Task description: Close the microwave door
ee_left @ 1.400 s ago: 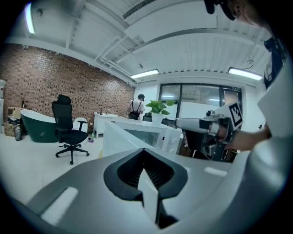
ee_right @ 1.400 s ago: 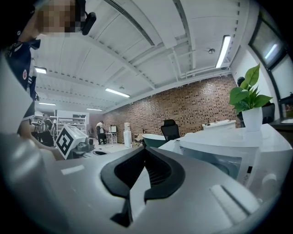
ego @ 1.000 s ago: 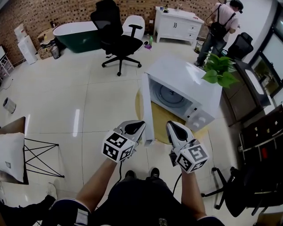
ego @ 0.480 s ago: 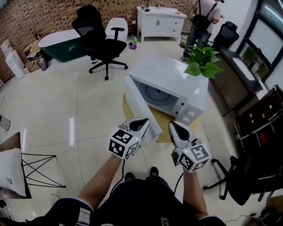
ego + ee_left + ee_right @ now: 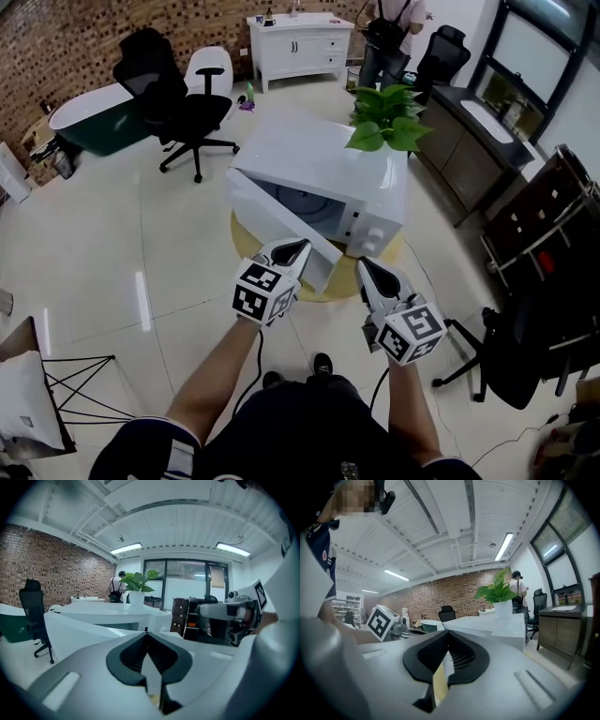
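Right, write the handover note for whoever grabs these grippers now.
Left gripper: jaws shut, empty, tip at the outer face of the flat white microwave door; contact unclear.
Right gripper: jaws shut, empty, held beside the left one, off the door.
The boxy white microwave has a leafy green potted plant on top.
Done: the door is only partly open, its free edge towards the person.
Left: push the door fully shut.

We see the door (image 5: 274, 220) ajar, slanting across the front of the microwave (image 5: 319, 155), just ahead of the left gripper (image 5: 292, 249). Bare floor (image 5: 131, 253) lies open to its left. The plant (image 5: 384, 127) crowds the top's far right corner. The chair (image 5: 183, 103) stands well apart.
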{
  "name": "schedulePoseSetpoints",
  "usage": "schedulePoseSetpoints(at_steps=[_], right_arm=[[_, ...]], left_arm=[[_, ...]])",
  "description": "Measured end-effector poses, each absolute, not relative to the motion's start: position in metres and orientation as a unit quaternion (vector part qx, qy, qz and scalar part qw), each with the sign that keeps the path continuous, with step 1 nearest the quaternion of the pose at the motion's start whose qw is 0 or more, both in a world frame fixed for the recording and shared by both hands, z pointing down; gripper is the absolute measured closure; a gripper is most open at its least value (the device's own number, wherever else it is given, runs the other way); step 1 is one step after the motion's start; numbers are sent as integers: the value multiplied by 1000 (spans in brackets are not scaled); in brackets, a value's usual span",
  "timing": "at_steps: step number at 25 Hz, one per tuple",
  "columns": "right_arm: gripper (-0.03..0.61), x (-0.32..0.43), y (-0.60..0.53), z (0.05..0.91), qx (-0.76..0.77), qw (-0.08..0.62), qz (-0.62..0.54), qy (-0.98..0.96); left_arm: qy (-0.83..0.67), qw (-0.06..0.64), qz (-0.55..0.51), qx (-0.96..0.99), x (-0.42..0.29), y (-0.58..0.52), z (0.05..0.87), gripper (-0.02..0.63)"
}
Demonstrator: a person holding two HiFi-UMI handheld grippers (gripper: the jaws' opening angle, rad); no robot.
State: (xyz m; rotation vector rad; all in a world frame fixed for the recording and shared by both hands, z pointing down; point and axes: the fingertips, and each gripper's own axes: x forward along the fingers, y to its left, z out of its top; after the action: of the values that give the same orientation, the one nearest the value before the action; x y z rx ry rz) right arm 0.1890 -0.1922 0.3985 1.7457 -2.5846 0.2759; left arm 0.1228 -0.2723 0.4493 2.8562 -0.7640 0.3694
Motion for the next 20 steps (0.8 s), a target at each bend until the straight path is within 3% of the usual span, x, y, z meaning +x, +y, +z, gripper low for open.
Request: schedulePoseSetpoints(at_steps=[20], right_arm=[[577,218,-194,404,589,10,95,-802]], left_arm=[[-235,72,122,962,159,-287,446,601]])
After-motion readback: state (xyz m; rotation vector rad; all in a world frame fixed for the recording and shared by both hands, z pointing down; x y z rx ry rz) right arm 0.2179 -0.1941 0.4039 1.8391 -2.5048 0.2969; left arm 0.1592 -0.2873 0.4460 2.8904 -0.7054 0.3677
